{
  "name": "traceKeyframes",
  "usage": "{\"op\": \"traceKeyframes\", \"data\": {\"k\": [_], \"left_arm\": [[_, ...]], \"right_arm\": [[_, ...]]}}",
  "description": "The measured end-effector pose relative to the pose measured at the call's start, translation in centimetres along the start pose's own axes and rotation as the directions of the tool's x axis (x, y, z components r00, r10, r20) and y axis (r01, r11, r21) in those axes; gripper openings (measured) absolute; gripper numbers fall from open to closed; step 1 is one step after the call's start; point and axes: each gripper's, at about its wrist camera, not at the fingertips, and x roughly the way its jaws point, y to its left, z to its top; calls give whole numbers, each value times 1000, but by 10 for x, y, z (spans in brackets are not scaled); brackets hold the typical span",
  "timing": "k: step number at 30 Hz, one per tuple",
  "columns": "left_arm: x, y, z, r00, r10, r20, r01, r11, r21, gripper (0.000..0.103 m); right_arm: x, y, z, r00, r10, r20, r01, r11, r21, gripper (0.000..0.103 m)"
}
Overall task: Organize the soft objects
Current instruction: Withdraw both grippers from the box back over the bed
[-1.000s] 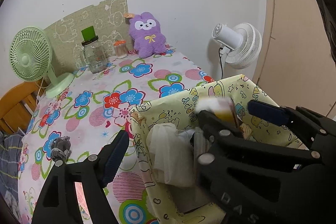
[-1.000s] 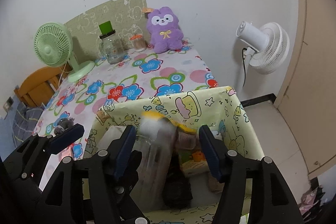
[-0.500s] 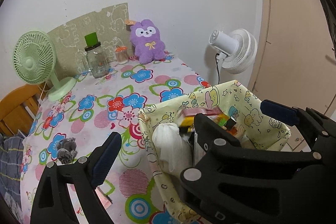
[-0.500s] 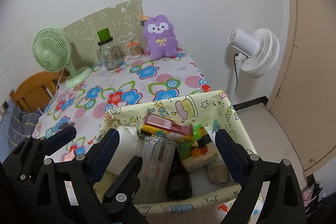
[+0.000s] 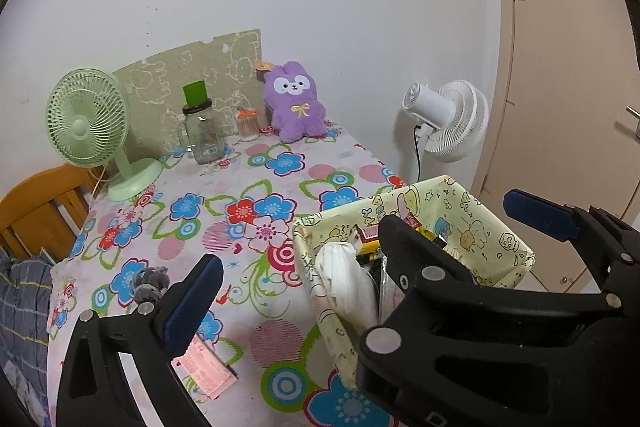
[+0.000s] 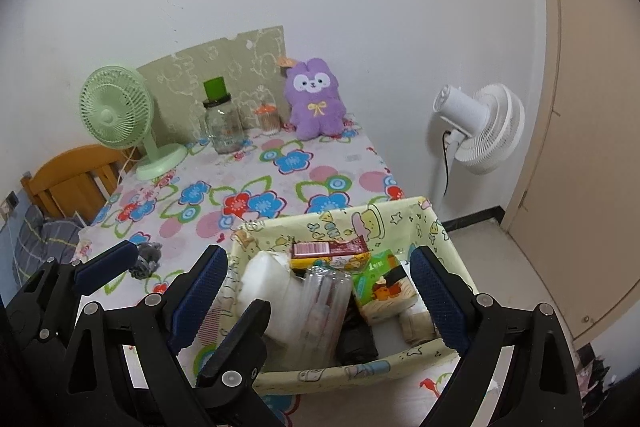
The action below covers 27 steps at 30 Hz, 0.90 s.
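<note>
A yellow cartoon-print fabric basket (image 5: 472,223) (image 6: 360,223) stands at the table's near right corner. It holds a white soft bundle (image 6: 264,279), a red-brown snack packet (image 6: 328,249), a green tissue pack (image 6: 380,287) and clear wrapping. My right gripper (image 6: 316,267) hangs open above the basket with nothing between its pads. My left gripper (image 5: 368,251) straddles the basket's left wall; its jaws are opening and grip nothing. A purple plush bunny (image 5: 296,107) (image 6: 316,99) sits against the far wall. A small grey soft thing (image 5: 150,281) lies on the cloth at the left.
A green desk fan (image 5: 88,127), a glass jar with a green lid (image 5: 200,131) and a small orange-capped jar (image 5: 248,125) line the back. A pink packet (image 5: 204,371) lies near the front. A wooden chair (image 5: 36,211) is left, a white floor fan (image 5: 448,119) right.
Both grippers pulled back and rose from the basket while their jaws widened. The blurred packet between the right jaws a second ago now lies on top of the basket's contents.
</note>
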Motion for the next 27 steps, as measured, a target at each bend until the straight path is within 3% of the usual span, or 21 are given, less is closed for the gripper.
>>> {"op": "traceKeyframes", "data": {"k": [27], "left_arm": [[-58, 65, -19, 993, 81, 83, -77, 996, -54, 102]], "right_arm": [[-38, 80, -3, 990, 93, 106, -83, 992, -98, 100]]}}
